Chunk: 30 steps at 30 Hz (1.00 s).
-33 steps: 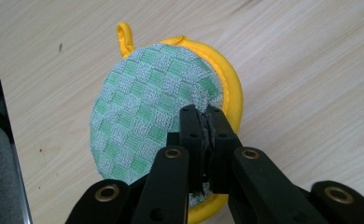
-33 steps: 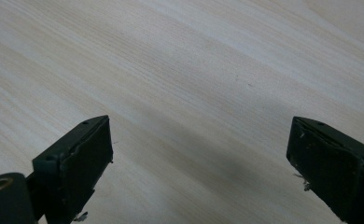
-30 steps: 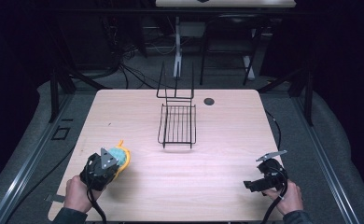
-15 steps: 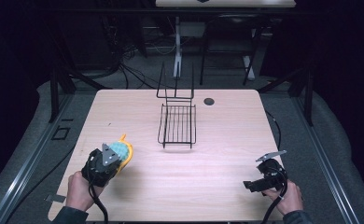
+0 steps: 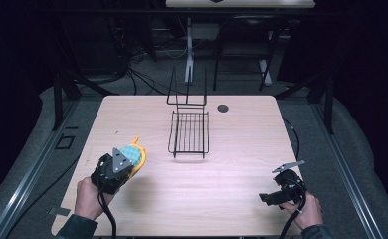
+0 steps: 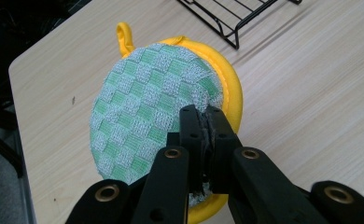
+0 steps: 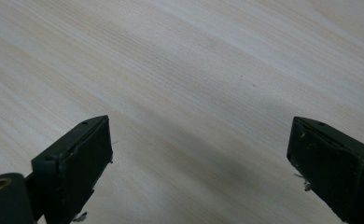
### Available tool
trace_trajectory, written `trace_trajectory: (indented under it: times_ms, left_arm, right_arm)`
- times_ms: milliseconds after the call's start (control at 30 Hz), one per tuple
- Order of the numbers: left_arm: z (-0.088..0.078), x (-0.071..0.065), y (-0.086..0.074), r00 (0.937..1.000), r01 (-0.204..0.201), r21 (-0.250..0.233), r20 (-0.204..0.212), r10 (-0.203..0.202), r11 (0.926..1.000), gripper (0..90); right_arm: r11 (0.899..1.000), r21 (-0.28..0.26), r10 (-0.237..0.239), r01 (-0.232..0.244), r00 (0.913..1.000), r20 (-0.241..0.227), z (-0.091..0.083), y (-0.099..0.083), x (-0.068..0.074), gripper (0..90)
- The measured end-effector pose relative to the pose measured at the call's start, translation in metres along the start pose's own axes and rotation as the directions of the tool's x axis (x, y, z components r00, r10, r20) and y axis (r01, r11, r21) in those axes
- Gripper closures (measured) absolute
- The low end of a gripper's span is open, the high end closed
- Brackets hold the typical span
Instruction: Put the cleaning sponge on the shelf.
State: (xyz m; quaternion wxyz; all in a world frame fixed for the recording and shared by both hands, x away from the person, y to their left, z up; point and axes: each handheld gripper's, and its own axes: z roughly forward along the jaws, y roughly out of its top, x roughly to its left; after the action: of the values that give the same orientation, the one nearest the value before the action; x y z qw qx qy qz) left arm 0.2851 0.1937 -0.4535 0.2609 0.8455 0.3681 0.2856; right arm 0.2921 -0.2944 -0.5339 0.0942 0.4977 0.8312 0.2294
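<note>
- The table [image 5: 232, 189] has a pale wood-grain top with rounded corners.
- A black wire rack [image 5: 189, 132] stands on it, near the middle toward the far edge, with its upright wire back at the far end.
- A small dark round spot [image 5: 223, 107] sits in the tabletop just right of the rack, close to the far edge.

The setting is a laboratory or recording workspace. A light wooden table [image 5: 242, 189] stands alone on grey floor matting [image 5: 341, 149] in a dark room. Metal frame rails [image 5: 28, 174] run along both sides, loose cables [image 5: 147, 79] lie behind the table, and the legs of a second desk [image 5: 189, 45] stand beyond.
</note>
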Motion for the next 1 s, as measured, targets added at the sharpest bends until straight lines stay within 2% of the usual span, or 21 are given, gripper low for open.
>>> trace_trajectory:
  times_ms: [233,533,733,1000]
  left_arm:
    - [0.001,-0.002,0.018,0.9991,-0.04,-0.021,0.009,0.041,0.999,87.7]
    - [0.01,-0.006,0.048,0.9975,-0.068,-0.07,0.016,0.069,0.9952,87.7]
    - [0.016,-0.009,0.056,0.9962,-0.082,-0.081,0.023,0.084,0.9933,87.7]
    - [0.02,-0.011,0.061,0.9965,-0.076,-0.1,0.027,0.079,0.9921,87.6]
  right_arm:
    - [1.0,-0.001,-0.008,0.008,1.0,0.004,0.0,0.0,0.0,6.0]
    - [1.0,0.001,-0.004,0.004,1.0,-0.005,0.001,0.001,0.0,6.0]
    - [1.0,0.008,-0.014,0.014,0.9999,0.0,0.001,0.001,0.0,6.0]
    - [1.0,0.006,-0.009,0.009,0.9999,-0.006,0.001,0.001,0.001,5.9]
